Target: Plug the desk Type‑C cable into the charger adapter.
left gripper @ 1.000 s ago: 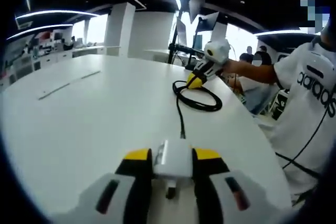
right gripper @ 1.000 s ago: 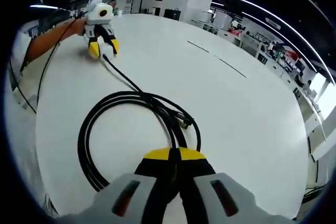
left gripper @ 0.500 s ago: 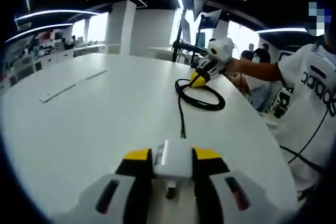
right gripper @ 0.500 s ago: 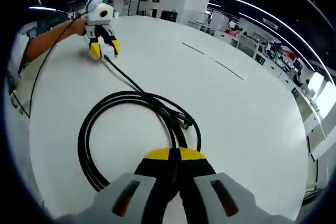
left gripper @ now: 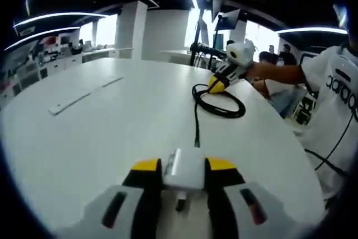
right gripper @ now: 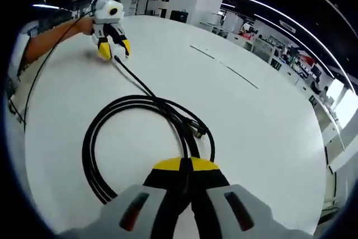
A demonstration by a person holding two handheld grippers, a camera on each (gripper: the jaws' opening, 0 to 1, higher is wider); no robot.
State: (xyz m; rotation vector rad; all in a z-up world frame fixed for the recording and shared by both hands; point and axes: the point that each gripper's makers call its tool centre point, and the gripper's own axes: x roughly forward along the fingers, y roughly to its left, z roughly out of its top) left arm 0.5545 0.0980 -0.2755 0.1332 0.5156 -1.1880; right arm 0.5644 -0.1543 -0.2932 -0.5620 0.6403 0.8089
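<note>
My left gripper (left gripper: 182, 165) is shut on the white charger adapter (left gripper: 183, 173), low over the white table (left gripper: 112, 132). A black cable (left gripper: 196, 127) runs from the adapter's far face to a coil (left gripper: 219, 103) farther on. My right gripper (right gripper: 185, 164) is shut on that black cable where the coil (right gripper: 106, 155) lies on the table. A free plug end (right gripper: 199, 132) rests inside the coil. In the right gripper view the left gripper (right gripper: 111, 42) sits far off at the cable's other end. The right gripper (left gripper: 225, 75) appears by the coil in the left gripper view.
A person in a white shirt (left gripper: 335, 99) stands at the table's right edge, one arm (right gripper: 53, 34) reaching along the rim. Thin grey strips (left gripper: 84, 90) lie flush in the tabletop. Monitors on arms (left gripper: 215, 23) stand beyond the far edge.
The left gripper view has shifted slightly, and the left gripper has turned a little over the table. Both grips and the coil stay as they were.
</note>
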